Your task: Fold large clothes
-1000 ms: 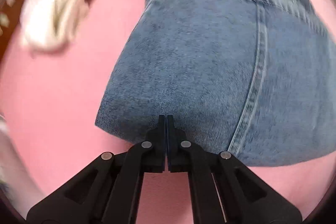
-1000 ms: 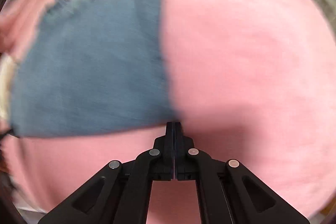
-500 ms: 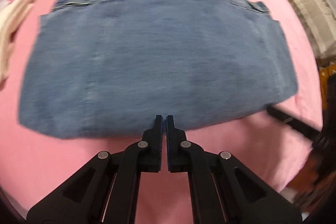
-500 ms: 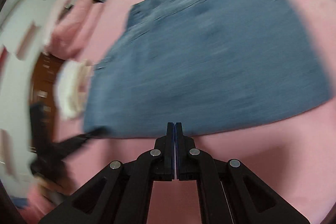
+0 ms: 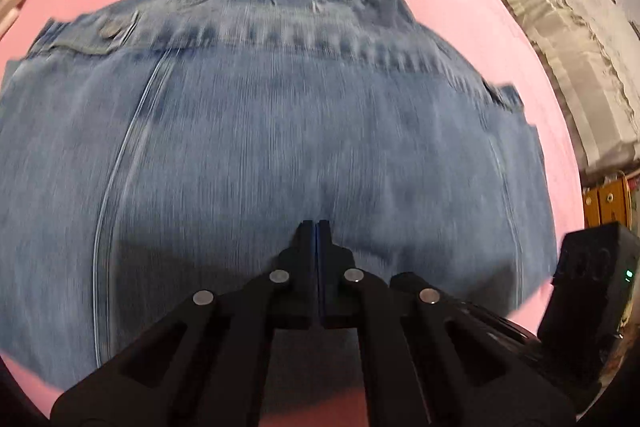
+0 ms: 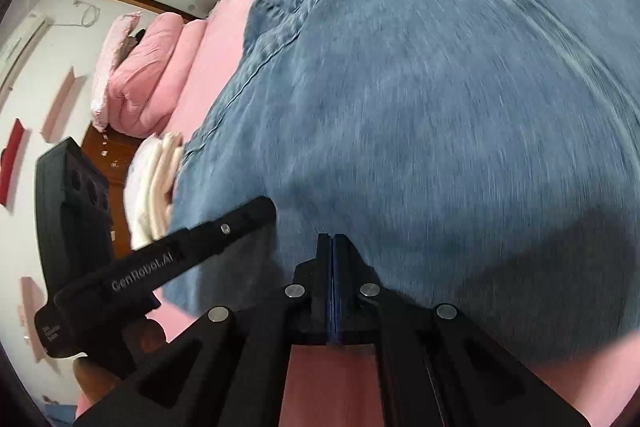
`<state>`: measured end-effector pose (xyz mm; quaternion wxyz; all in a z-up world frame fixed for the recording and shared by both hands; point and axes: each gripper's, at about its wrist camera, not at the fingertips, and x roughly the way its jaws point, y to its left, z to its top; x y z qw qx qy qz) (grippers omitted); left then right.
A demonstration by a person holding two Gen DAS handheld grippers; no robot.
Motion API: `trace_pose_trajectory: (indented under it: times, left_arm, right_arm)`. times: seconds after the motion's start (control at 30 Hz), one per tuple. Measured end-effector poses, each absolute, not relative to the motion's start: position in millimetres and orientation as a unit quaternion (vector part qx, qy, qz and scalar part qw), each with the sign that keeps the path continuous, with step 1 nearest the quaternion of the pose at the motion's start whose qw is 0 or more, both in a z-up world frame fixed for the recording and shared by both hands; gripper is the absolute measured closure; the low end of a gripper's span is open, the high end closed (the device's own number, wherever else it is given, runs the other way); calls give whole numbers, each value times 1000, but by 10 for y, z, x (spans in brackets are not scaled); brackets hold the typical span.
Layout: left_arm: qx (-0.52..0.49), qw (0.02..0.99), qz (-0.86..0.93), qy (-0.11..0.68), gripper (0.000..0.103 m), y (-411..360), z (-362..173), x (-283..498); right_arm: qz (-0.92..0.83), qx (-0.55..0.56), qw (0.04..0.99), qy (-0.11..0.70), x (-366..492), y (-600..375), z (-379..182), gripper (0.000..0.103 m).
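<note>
On pink bedsheet (image 5: pixel 472 27): folded jeans (image 5: pixel 280 147) | pink quilt (image 6: pixel 148 75) by wall

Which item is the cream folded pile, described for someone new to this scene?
Start at the pink bed. The big folded denim garment covers its middle. By the denim's edge, towards the stacked pink bedding, lies the cream folded pile: pale and layered, the only light-coloured fabric on the bed.
</note>
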<state>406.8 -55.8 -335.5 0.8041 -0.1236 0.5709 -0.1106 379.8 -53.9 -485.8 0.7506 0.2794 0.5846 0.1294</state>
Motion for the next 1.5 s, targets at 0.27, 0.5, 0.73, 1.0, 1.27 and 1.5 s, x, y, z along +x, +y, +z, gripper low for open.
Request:
trace_pose_trajectory:
  times: [0.27,0.5,0.73,1.0,1.27,1.5]
  left_arm:
    - [-144,815,-107,550,102,-570,-3470,4615]
    - [-106,848,-40,518,102,-429,-3297,4880]
    - [-95,860,29,501,102,166,-3268,4795]
    - [-104,862,77,490,102,775,-3392,4766]
    - [-152,841,152,497,102,1271,-3375,4805]
    - [-84,846,163,500,102,1275,-3226,4803]
  right_arm:
    - [127,267,778,555,4492,-637,-4899,103]
    - [129,288,785,533,4785,-847,-4725,103]
    - [-19,272,831,484,5002,-1790,-4577,103]
    - [-125,218,842,478,4803,-2655,-4368,103]
    - [-187,131,845,484,4730,-2515,-4163,103]
    - [-178,138,852,473,4816,-2070,-3811,103]
